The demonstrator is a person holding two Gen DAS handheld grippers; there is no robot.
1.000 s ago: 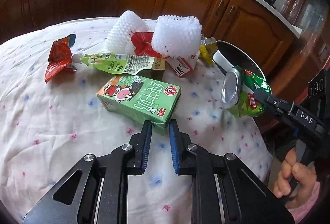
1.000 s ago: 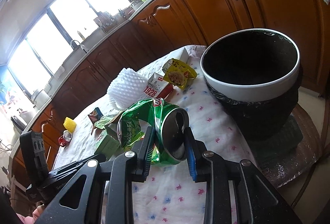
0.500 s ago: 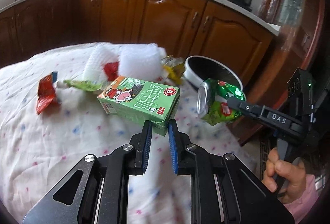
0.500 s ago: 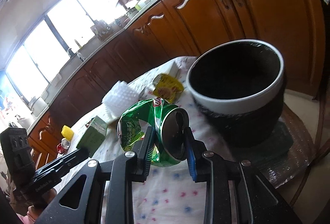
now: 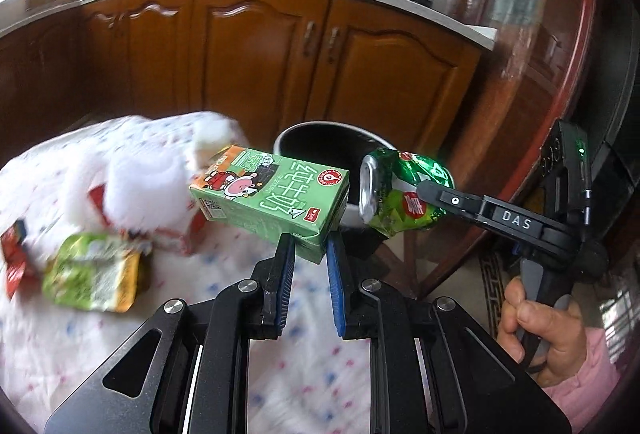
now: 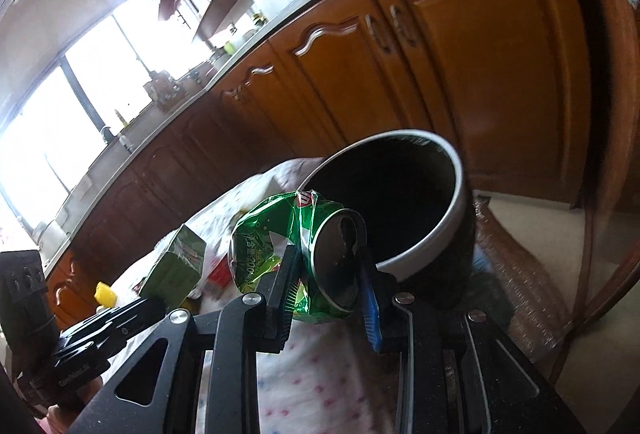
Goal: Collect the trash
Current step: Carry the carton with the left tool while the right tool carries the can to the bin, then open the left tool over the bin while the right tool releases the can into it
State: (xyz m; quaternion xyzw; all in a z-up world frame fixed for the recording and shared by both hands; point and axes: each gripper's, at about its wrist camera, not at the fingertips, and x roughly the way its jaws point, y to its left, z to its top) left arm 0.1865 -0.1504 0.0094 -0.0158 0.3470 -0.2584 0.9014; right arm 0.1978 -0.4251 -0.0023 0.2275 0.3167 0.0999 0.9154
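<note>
My left gripper (image 5: 310,248) is shut on a green milk carton (image 5: 272,196) and holds it in the air above the table, near the rim of the trash bin (image 5: 294,126). The carton also shows in the right wrist view (image 6: 176,264). My right gripper (image 6: 328,274) is shut on a crushed green can (image 6: 296,254) just in front of the white-rimmed, black-lined bin (image 6: 460,186). In the left wrist view the can (image 5: 400,194) hangs over the bin's right side.
On the flowered tablecloth (image 5: 120,346) lie a green snack pouch (image 5: 94,276), white foam fruit nets (image 5: 144,190) and a red wrapper (image 5: 14,258). Wooden kitchen cabinets (image 5: 256,62) stand behind. The bin stands on a chair beside the table's edge.
My left gripper has lifted the milk carton off the table and carried it towards the bin. My right gripper has carried the can closer to the bin's opening.
</note>
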